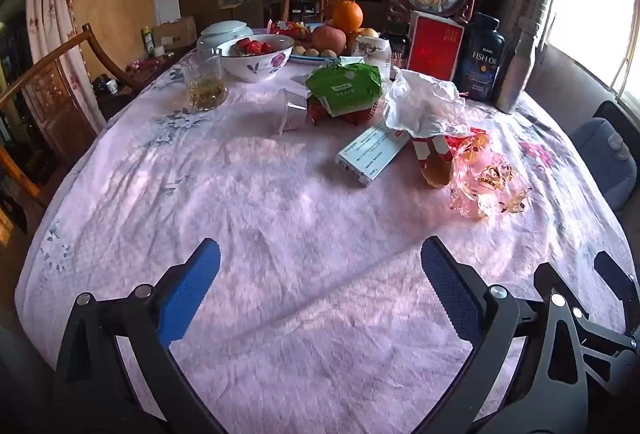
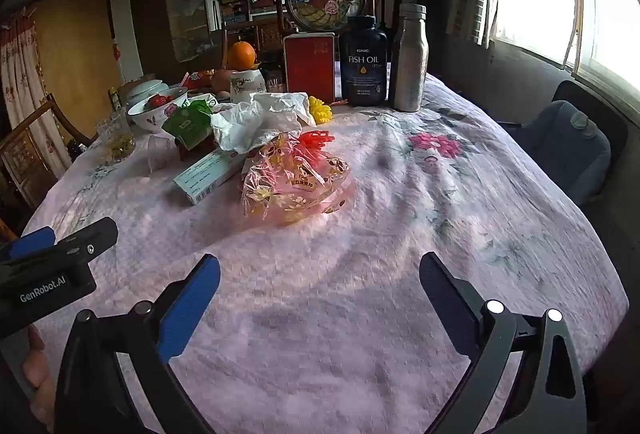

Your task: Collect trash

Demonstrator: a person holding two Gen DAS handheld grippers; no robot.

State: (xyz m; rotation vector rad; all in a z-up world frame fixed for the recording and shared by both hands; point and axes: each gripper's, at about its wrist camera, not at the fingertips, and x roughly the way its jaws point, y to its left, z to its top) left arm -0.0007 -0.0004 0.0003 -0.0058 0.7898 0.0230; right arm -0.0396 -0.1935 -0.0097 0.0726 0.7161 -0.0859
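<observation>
The round desk under a pale pink floral cloth (image 2: 400, 218) carries a band of clutter across its middle, with bottles and fruit along the far edge. The crumpled white plastic bag (image 2: 260, 120) sits at the heart of that band. Just nearer lies the crinkled pink-and-clear printed snack wrapper (image 2: 294, 186), straight ahead of the right gripper (image 2: 320, 298), slightly left of its centreline. Left of the wrapper, a long white-and-teal cardboard box (image 1: 370, 156) lies with its long axis slanting toward the far right. Both the right gripper and the left gripper (image 1: 320, 294) hover released near the front edge, empty. The right one looks nearer the wrapper.
</observation>
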